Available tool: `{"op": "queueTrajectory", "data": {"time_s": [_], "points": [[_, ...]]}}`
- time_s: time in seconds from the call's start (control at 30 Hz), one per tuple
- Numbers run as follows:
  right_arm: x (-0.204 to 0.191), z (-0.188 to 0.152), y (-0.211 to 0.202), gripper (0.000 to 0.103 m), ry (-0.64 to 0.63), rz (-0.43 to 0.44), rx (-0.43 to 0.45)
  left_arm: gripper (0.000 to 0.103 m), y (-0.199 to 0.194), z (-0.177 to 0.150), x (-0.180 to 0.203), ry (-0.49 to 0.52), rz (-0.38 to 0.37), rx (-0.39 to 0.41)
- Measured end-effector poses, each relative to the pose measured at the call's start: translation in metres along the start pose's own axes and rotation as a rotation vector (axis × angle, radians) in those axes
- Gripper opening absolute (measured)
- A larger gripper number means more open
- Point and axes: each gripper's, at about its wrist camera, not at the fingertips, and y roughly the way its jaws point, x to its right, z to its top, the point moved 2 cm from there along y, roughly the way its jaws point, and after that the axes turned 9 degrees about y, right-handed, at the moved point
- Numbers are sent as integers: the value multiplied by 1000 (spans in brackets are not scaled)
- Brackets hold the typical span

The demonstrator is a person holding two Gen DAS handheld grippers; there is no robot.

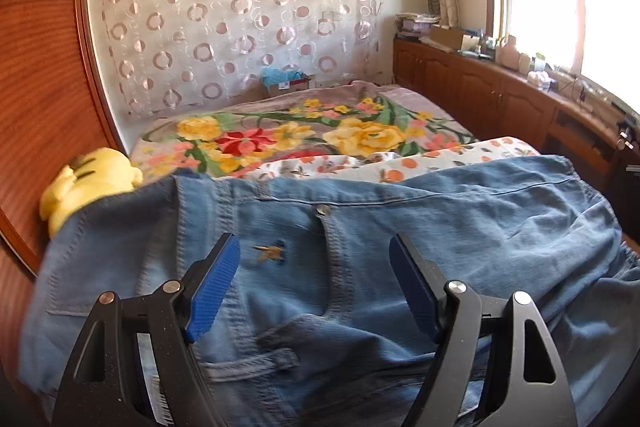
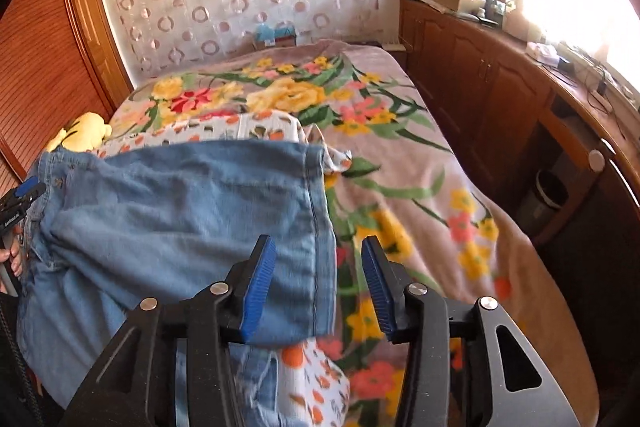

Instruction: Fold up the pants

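Blue denim pants (image 1: 360,247) lie across the bed, waistband with a metal button (image 1: 323,209) toward the far side. In the right wrist view the pants (image 2: 180,203) are folded over, their hemmed edge running down the middle. My left gripper (image 1: 314,259) is open and empty just above the waist area near the fly seam. My right gripper (image 2: 319,267) is open and empty, straddling the hemmed edge of the pants without holding it. The left gripper also shows in the right wrist view (image 2: 22,195) at the far left.
A floral blanket (image 2: 400,155) covers the bed. An orange-patterned white cloth (image 1: 400,163) lies under the pants. A yellow plush toy (image 1: 88,179) sits by the wooden wardrobe (image 1: 36,87) on the left. Wooden cabinets (image 2: 500,79) with clutter line the right, under a window.
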Motion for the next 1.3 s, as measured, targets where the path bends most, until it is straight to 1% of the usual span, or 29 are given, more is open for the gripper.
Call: {"op": "queueTrajectory", "data": {"time_s": [0.1, 0.17, 0.23, 0.37, 0.43, 0.47, 0.53, 0.57, 0.63, 0.67, 0.77, 0.8, 0.83, 0.87, 0.93, 0.97, 1.07, 1.13, 1.3], "points": [[-11, 8, 23, 48, -33, 10, 11, 78, -2, 4, -15, 14, 23, -15], [-18, 14, 41, 48, -46, 33, 12, 78, -2, 5, -24, 5, 15, -24], [-23, 20, 58, 49, -58, 50, 3, 78, 4, 8, -36, 1, 7, -56], [-22, 26, 87, 49, -80, 61, -26, 77, 16, 6, -51, -3, 17, -101], [-21, 29, 96, 49, -88, 61, -40, 66, 25, 2, -56, -4, 14, -133], [-19, 31, 100, 49, -89, 60, -47, 64, 28, 2, -58, -5, 13, -144], [-17, 34, 103, 49, -89, 60, -58, 52, 35, 0, -62, -7, 11, -163], [-18, 36, 105, 49, -88, 57, -62, 51, 39, 0, -64, -11, 4, -172], [-17, 38, 108, 49, -82, 58, -66, 40, 44, 0, -67, -21, -8, -177], [-16, 40, 108, 49, -76, 62, -70, 38, 47, 0, -68, -27, -18, -180], [-15, 44, 115, 49, -62, 63, -79, 23, 48, 2, -69, -33, -19, -173], [-14, 44, 116, 49, -57, 63, -82, 11, 48, 2, -69, -32, -20, -172], [-14, 44, 116, 49, -53, 66, -86, 5, 48, 2, -69, -33, -21, -168], [-13, 44, 118, 49, -47, 67, -94, 4, 45, 3, -70, -34, -19, -159], [-13, 43, 118, 49, -38, 64, -101, 3, 35, 7, -73, -44, -7, -112], [-12, 44, 119, 49, -34, 63, -105, 3, 24, 10, -76, -62, 17, -61], [-14, 44, 117, 49, -28, 64, -106, 3, 7, 16, -86, -108, 34, -2], [-14, 44, 116, 49, -23, 67, -104, 3, 5, 15, -91, -113, 36, -4], [-14, 44, 115, 49, -16, 93, -103, 3, 22, 3, -91, -100, 43, -65]]}}
